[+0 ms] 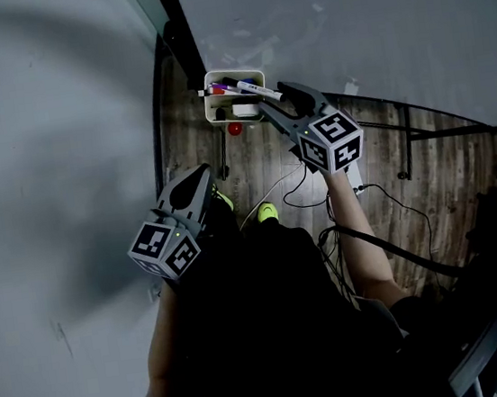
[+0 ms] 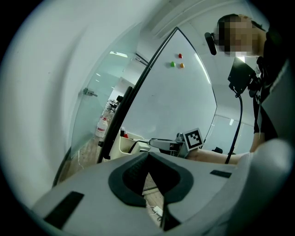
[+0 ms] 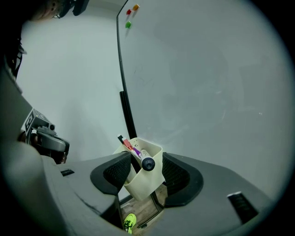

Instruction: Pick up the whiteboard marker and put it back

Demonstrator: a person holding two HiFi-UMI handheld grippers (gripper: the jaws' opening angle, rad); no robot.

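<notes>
Matte grey plastic all over the left gripper (image 1: pixel 200 172) and the right gripper (image 1: pixel 293 89), each shell tapering to a narrow snout. Black ribbed pads (image 3: pixel 116 172) lining the jaws. Small black rectangular slots (image 3: pixel 239 205) set into the grey housing. Behind each, a white cube (image 1: pixel 333 141) printed with bold black square markers. Black top (image 1: pixel 248 329), plain and dark. Neon yellow-green shoes (image 1: pixel 267 210) below.

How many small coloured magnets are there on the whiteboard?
3, clustered high on the whiteboard: red magnet on top, green magnet and orange magnet just below it. More may be out of view.
</notes>
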